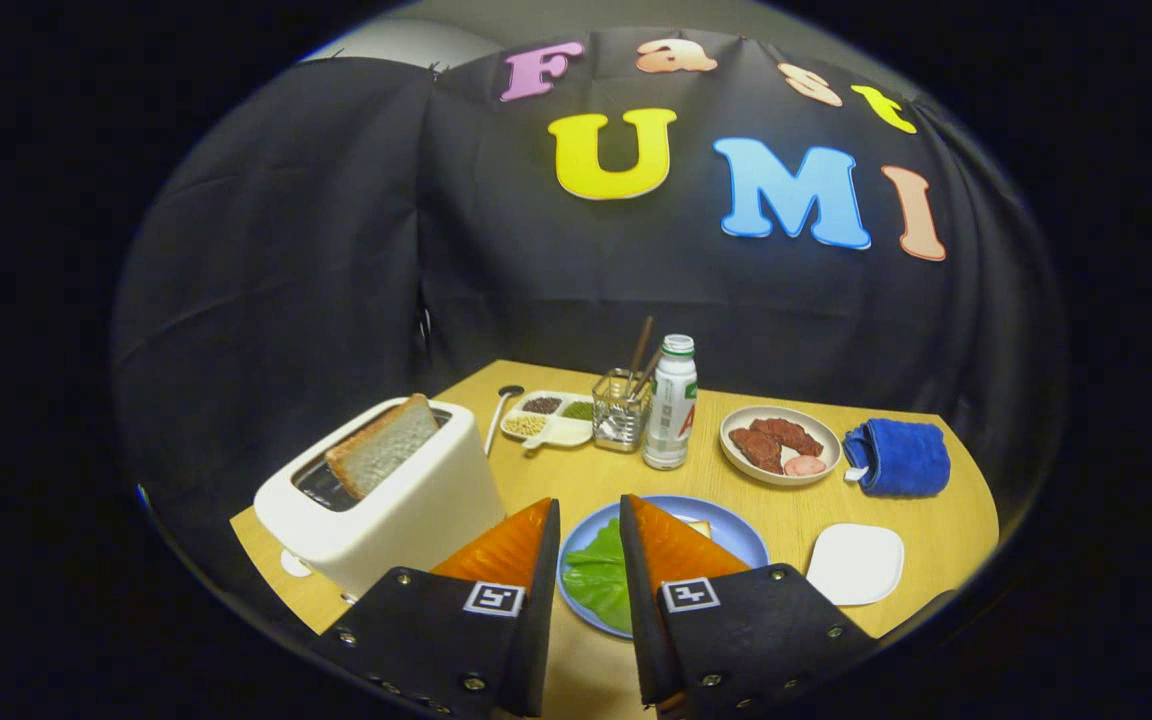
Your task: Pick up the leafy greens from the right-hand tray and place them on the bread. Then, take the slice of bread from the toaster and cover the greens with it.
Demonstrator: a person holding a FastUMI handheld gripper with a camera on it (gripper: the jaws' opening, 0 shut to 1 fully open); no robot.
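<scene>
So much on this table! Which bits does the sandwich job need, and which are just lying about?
Needed: leafy greens on the blue plate, bread slice in the toaster, open gripper.

Lying about: drink bottle, meat plate, blue cloth, divided dish, chopstick holder, spoon.

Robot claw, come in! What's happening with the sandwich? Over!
Gripper open, above the blue plate. Leafy greens already on the plate. Bread slice waiting in the toaster. Nothing blocking.

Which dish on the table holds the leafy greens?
The blue plate just ahead of the open gripper; greens lie there. The beige plate holds meat.
</scene>
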